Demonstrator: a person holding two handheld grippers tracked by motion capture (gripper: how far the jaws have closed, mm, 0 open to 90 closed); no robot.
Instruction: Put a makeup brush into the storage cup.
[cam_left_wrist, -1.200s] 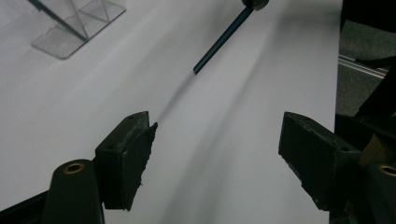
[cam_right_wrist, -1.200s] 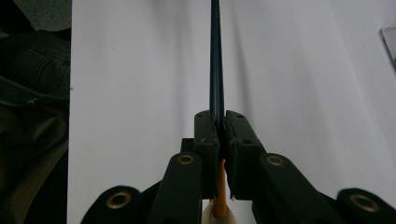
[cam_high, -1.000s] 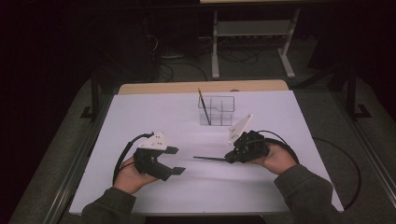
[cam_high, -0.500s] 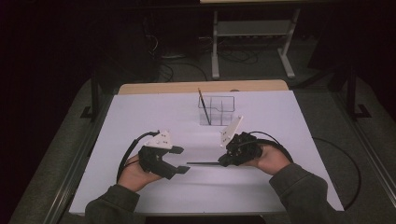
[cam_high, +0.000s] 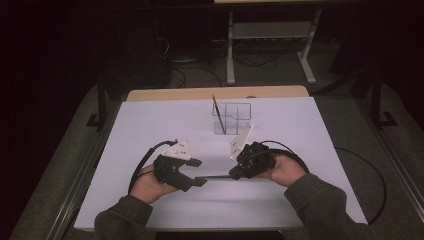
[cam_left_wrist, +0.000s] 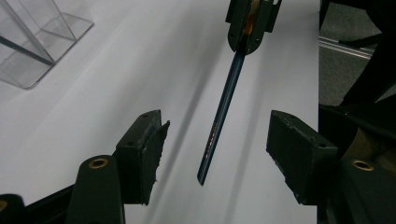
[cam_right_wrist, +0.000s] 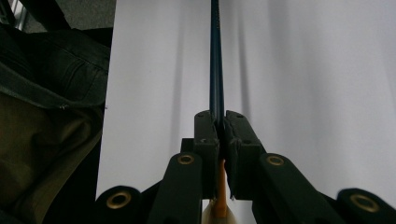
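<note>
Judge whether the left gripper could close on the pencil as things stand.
Probably yes. The left gripper is open, and the free end of the pencil, held by the right gripper, hangs between its jaws with nothing in between.

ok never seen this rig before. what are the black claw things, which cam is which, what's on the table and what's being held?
No robot here: a person holds a hand-operated two-jaw gripper in each hand. The high view looks down on the white table from above the person's side. The other two pictures come from cameras riding on the grippers, looking along their jaws.

The right gripper is shut on a dark blue pencil, which points toward the left gripper. That one is open, its jaws on either side of the pencil's free end without touching it.

At the table's far side stands a clear plastic organizer with another pencil leaning in it.
</note>
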